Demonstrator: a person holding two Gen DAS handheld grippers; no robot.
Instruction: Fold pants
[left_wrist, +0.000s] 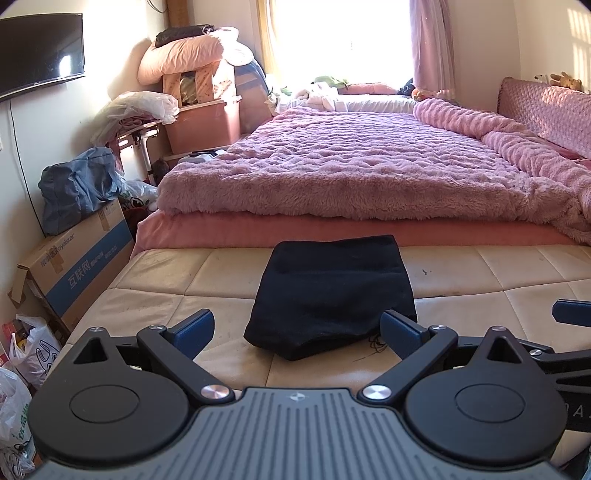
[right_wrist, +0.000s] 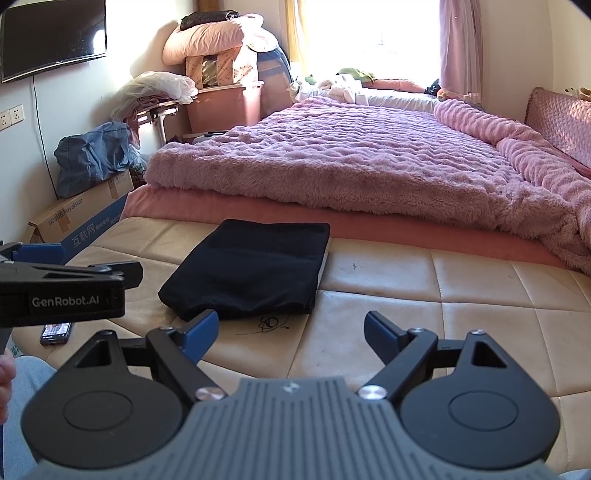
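On the far left, a phone (right_wrist: 55, 332) lies near the left edge of the cream padded bench (left_wrist: 480, 273) at the foot of the bed, well clear of the work. Beside that edge, on the floor, stands a long cardboard box (left_wrist: 74, 269) with a blue bag on top, so there is little room to swing out that way.

The left claw (left_wrist: 297, 330) is spread wide and holds nothing; its right finger (left_wrist: 400, 330) is just at the near edge of the pants (left_wrist: 332, 291), though I cannot tell whether it touches the cloth. Judging by the spread jaws and the free cloth, this reads as a let-go or a pause, not a grasp.

The pants lie as a compact black bundle in the middle-left of the bench, their far edge close to the pink mattress edge (right_wrist: 369, 225). The bundle looks already folded over at least once, with neat side edges and a lumpier, rounded near edge; the task seems nearly or fully done.

The right claw (right_wrist: 290, 332) is likewise spread and empty, aimed over bare cushion to the right of the pants, its left finger (right_wrist: 201, 330) near their front corner. A dark scribble of thread or ink (right_wrist: 271, 323) marks the cushion there. To the right the bench runs bare toward its right edge, the best open room for moving, while the fluffy pink blanket (right_wrist: 351, 162) overhangs the far right corner.
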